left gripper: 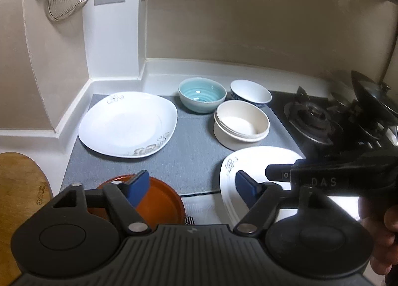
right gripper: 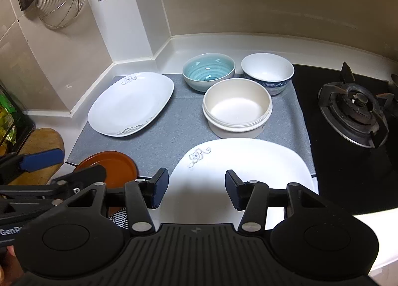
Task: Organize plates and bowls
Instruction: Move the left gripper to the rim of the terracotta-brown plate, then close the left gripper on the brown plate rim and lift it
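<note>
Both grippers hang over the near edge of the counter, jaws apart and gripping nothing. The left gripper (left gripper: 191, 186) stands wide, its left blue pad over the rim of the orange plate (left gripper: 159, 201) and its right pad over the edge of the near white plate (left gripper: 251, 159); whether either pad touches the crockery I cannot tell. The right gripper (right gripper: 194, 191) is spread about half as wide, poised above the near white plate's (right gripper: 248, 161) front part, with bare white surface showing between its pads.

On the grey mat (right gripper: 174, 141) the dishes lie spread out. The far white plate (right gripper: 131, 104), with its scroll pattern at two corners, sits at the left, well apart from the near one. Behind, the teal bowl (right gripper: 209, 74) and the blue-patterned white bowl (right gripper: 267, 72) stand side by side against the back ledge, and the cream bowl (right gripper: 237, 106) sits just in front of them, close to both. All three bowls are upright and empty, as are the plates. The orange plate (right gripper: 109, 166) lies at the mat's front left corner, beside a wooden board (right gripper: 42, 141). A gas burner (right gripper: 353, 111) sits to the right of the mat.
</note>
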Demonstrator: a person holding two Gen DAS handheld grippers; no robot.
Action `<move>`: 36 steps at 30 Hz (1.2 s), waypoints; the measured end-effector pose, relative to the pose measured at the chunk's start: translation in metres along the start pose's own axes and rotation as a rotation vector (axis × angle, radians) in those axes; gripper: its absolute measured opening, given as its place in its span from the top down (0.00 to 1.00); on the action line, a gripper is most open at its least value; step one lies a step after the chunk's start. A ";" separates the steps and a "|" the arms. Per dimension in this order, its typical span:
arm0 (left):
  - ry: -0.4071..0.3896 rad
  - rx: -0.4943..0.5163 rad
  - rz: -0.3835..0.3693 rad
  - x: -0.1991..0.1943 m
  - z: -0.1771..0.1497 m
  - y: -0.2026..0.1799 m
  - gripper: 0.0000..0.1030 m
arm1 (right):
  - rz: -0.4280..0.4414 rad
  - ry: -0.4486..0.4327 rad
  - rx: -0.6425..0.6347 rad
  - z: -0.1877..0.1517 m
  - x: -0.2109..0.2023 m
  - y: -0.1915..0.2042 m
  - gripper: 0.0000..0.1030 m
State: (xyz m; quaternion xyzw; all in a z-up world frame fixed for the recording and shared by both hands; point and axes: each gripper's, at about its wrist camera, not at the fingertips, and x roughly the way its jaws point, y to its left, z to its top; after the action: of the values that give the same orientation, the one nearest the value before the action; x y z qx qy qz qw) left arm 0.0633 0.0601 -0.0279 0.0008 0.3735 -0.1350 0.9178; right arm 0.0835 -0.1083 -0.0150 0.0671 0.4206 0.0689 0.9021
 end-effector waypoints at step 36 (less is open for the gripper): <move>0.017 0.001 -0.054 0.007 -0.020 0.050 0.80 | 0.006 0.034 -0.033 0.005 0.027 0.051 0.70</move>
State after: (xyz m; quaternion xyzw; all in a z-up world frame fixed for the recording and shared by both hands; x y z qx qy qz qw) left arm 0.0668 0.1090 -0.0520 -0.0079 0.3809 -0.1596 0.9107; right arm 0.1009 -0.0536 -0.0235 0.0521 0.4347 0.0795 0.8956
